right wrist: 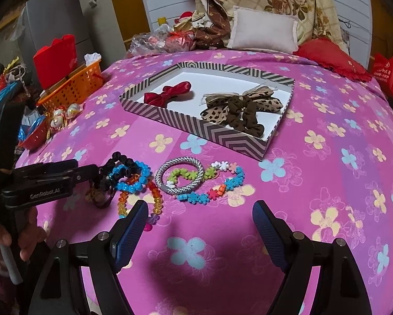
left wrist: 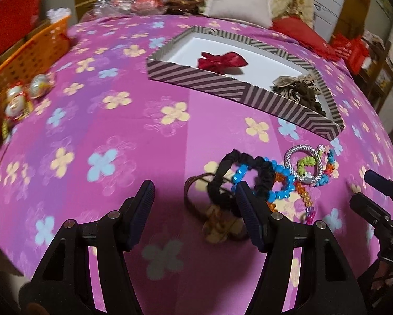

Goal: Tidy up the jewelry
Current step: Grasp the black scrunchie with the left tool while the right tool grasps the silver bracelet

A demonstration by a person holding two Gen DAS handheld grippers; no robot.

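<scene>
A striped box point(right wrist: 217, 134) point(left wrist: 196, 81) lies on the pink bedspread, holding a red bow point(right wrist: 167, 93) point(left wrist: 222, 60) and a leopard bow with a brown scrunchie point(right wrist: 238, 110) point(left wrist: 298, 92). In front of it lie a black scrunchie point(left wrist: 249, 176) point(right wrist: 120, 162), a blue bead bracelet point(right wrist: 133, 176) point(left wrist: 275, 181), a silver bangle point(right wrist: 180, 176) point(left wrist: 301, 165), a colourful flower bracelet point(right wrist: 217, 183) and a brown hair tie with a tan flower point(left wrist: 217, 218). My left gripper point(left wrist: 195, 210) is open, low over the brown tie and black scrunchie. My right gripper point(right wrist: 200, 225) is open, just short of the bangle.
An orange basket point(right wrist: 73, 89) point(left wrist: 31, 52), a red bag point(right wrist: 56, 57) and small figurines point(left wrist: 15, 102) sit at the bed's left edge. A white pillow point(right wrist: 262, 31), a red pillow point(right wrist: 333, 57) and folded quilts lie at the back.
</scene>
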